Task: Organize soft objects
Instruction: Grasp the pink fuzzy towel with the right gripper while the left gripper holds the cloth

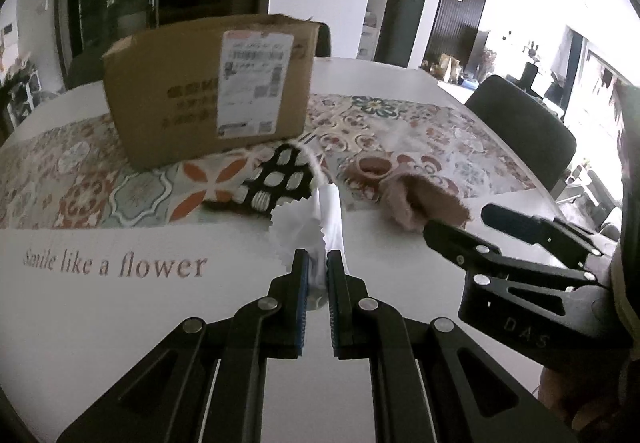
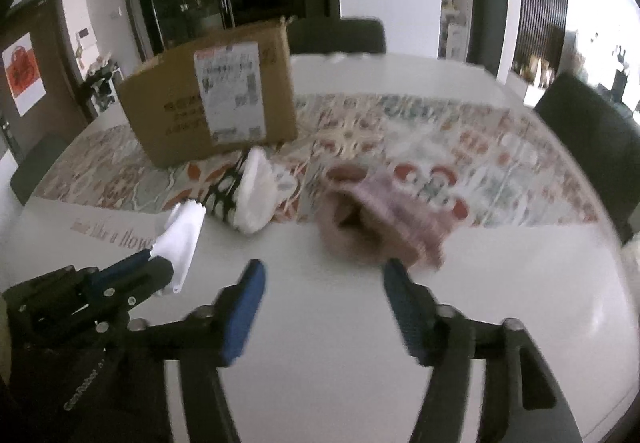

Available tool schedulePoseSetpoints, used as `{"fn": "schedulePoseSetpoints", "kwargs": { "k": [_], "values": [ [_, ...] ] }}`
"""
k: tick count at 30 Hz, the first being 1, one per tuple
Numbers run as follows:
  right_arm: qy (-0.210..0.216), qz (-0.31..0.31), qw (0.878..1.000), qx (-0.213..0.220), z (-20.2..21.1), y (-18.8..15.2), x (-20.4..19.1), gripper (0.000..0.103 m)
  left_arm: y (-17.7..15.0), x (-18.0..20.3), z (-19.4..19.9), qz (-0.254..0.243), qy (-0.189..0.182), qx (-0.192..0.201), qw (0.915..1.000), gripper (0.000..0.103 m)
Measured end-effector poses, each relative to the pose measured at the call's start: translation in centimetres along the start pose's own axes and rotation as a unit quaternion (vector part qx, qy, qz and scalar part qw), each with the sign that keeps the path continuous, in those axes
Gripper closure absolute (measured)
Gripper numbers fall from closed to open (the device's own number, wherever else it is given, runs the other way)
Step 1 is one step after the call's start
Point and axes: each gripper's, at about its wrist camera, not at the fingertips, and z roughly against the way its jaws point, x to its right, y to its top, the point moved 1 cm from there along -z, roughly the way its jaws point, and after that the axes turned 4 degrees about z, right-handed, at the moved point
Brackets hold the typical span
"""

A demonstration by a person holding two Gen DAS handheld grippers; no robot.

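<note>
My left gripper point(image 1: 317, 257) is shut on a white cloth with zigzag edges point(image 1: 302, 223), held just above the white table; the cloth also shows in the right wrist view point(image 2: 180, 239), with the left gripper point(image 2: 150, 263) below it. A black-and-white patterned cloth point(image 1: 276, 177) lies behind it, near the box; it also shows in the right wrist view point(image 2: 226, 193). A pink fuzzy cloth point(image 1: 420, 203) lies to the right. My right gripper point(image 2: 324, 275) is open and empty, just in front of the pink cloth point(image 2: 376, 227).
A cardboard box point(image 1: 208, 91) with a shipping label stands on the patterned runner point(image 1: 400, 131) at the back. Dark chairs point(image 1: 524, 131) stand at the table's right side and far edge. The mat carries the words "Smile like a flower".
</note>
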Motion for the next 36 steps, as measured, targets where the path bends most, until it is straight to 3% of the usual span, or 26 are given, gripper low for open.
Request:
{"fn": "schedulePoseSetpoints", "kwargs": {
  "k": [4,19,21,23,26,36],
  "values": [
    [-0.008,0.014,1.000,0.009,-0.3,1.1,0.9,0.038,0.8,0.9,-0.5,0.000,0.005,0.004,1.0000,0.092],
    [0.023,-0.016,0.998,-0.061,-8.0,2.6,3.9,0.039,2.2,2.1,-3.5,-0.001,0.035,-0.004,0.9994,0.092],
    [0.019,-0.019,0.998,-0.060,-8.3,2.7,4.0,0.042,2.2,2.2,-3.7,-0.001,0.035,-0.006,0.9994,0.092],
    [0.021,-0.026,0.998,-0.059,-8.5,2.6,4.1,0.065,2.1,2.2,-3.8,-0.001,0.038,-0.007,0.9993,0.092],
    [0.025,-0.035,0.997,-0.067,-8.8,2.5,4.4,0.087,2.2,2.1,-3.9,0.005,0.036,-0.011,0.9993,0.092],
    [0.035,-0.048,0.998,-0.027,-5.0,3.3,5.1,0.092,2.8,2.0,-2.3,0.024,0.031,0.003,0.9992,0.092]
  ]
}}
